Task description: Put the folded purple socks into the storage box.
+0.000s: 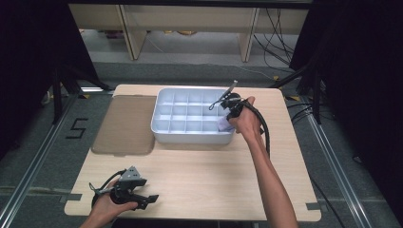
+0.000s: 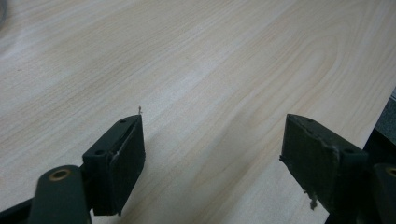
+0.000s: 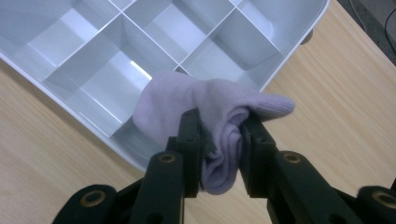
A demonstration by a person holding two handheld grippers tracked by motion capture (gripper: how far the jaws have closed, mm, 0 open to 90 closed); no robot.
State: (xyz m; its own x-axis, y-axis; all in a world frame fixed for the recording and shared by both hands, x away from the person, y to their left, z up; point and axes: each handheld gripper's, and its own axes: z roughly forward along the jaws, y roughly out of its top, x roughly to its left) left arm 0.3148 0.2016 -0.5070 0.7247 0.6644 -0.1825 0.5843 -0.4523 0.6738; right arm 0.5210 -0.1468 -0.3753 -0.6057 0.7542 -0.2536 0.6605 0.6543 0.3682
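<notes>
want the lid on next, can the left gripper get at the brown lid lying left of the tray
Probably yes: the left gripper is open and empty, and bare table lies between it and the lid.

The high view looks down and forward over the desk [image 1: 199, 175]; the right gripper view closes on the divided tray [image 3: 70, 42], which the high view shares [image 1: 190, 135].

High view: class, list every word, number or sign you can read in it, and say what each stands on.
"5": marked in black on the grey floor left of the table.
No other text can be read on the compartment tray or anything else.
</notes>
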